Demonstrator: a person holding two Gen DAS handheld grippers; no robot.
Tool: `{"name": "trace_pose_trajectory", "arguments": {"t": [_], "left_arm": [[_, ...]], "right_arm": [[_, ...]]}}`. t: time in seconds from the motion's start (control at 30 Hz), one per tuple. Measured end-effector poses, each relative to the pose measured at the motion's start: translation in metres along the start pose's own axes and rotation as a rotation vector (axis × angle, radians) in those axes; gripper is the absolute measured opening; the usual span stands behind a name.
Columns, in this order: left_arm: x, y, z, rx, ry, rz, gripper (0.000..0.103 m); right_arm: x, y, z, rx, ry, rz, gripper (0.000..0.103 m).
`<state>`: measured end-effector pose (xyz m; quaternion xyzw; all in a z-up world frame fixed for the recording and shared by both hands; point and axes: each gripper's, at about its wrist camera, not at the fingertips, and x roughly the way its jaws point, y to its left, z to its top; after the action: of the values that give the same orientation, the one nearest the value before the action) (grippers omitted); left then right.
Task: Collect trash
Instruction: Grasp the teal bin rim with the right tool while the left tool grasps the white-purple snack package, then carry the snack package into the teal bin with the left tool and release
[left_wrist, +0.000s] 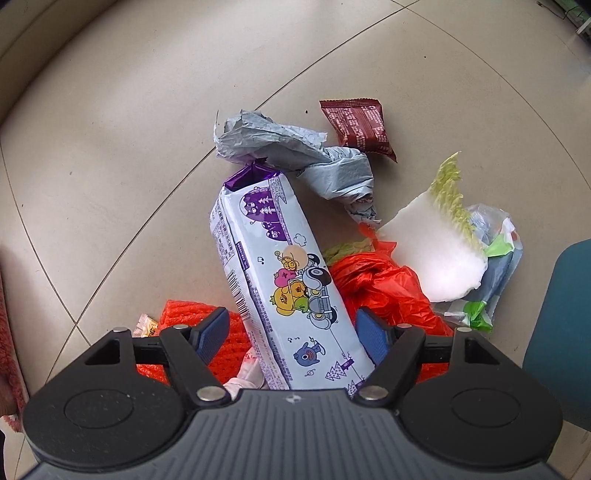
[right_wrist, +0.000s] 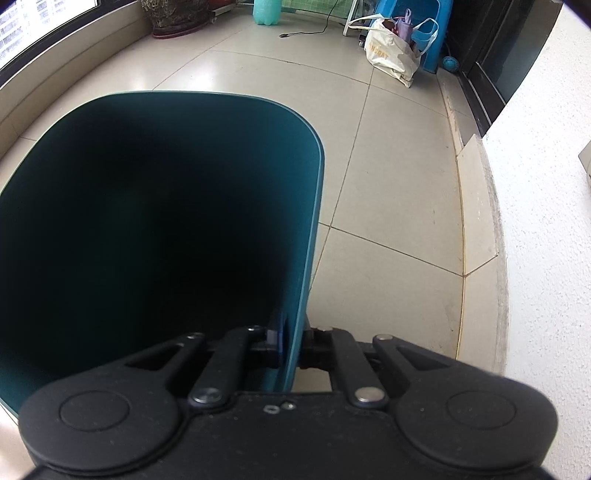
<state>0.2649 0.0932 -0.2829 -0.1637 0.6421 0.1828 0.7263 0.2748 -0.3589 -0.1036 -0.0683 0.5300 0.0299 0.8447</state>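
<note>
A white and purple cartoon carton (left_wrist: 284, 280) lies on a trash pile on the tiled floor. My left gripper (left_wrist: 293, 334) is open, its blue pads (left_wrist: 373, 334) on either side of the carton's near end with a gap on the left. Around it lie crumpled grey paper (left_wrist: 291, 147), a brown snack packet (left_wrist: 356, 127), a cabbage piece (left_wrist: 439, 243), a red plastic bag (left_wrist: 384, 284) and orange netting (left_wrist: 225, 339). My right gripper (right_wrist: 293, 345) is shut on the wall of a teal bin (right_wrist: 159, 229), whose dark inside fills the left of the right wrist view.
The teal bin's side (left_wrist: 561, 325) shows at the right edge of the left wrist view. A clear and green wrapper (left_wrist: 495, 266) lies behind the cabbage. Far off stand a white bag (right_wrist: 393, 55), a blue stool (right_wrist: 432, 29), a plant pot (right_wrist: 177, 16) and a white wall (right_wrist: 535, 184).
</note>
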Motion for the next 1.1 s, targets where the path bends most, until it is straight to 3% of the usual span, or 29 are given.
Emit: {"name": "trace_pose_trajectory", "arguments": {"t": [0.07, 0.17, 0.27, 0.47, 0.73, 0.9, 1.1], "left_arm": [[-0.002, 0.002, -0.001, -0.008, 0.004, -0.009, 0.055], [-0.007, 0.004, -0.006, -0.011, -0.008, -0.016, 0.05], [-0.018, 0.004, -0.012, 0.017, -0.038, 0.037, 0.044], [-0.061, 0.014, -0.023, 0.026, -0.083, 0.035, 0.041], [-0.156, 0.004, -0.046, 0.085, -0.161, -0.024, 0.041], [-0.221, -0.032, -0.06, 0.17, -0.201, -0.086, 0.042], [-0.304, -0.11, -0.076, 0.291, -0.288, -0.161, 0.042]], "right_arm": [[0.0, 0.0, -0.001, -0.003, -0.002, -0.001, 0.006], [0.0, 0.001, -0.002, -0.003, -0.003, 0.0, 0.006], [0.0, 0.0, -0.002, 0.005, -0.002, 0.007, 0.005], [-0.001, -0.001, -0.005, -0.01, -0.012, 0.017, 0.006], [-0.005, -0.009, -0.013, -0.017, -0.019, 0.083, 0.008], [-0.006, -0.007, -0.014, -0.048, -0.027, 0.095, 0.009], [-0.005, -0.012, -0.015, -0.038, -0.031, 0.118, 0.01]]}}
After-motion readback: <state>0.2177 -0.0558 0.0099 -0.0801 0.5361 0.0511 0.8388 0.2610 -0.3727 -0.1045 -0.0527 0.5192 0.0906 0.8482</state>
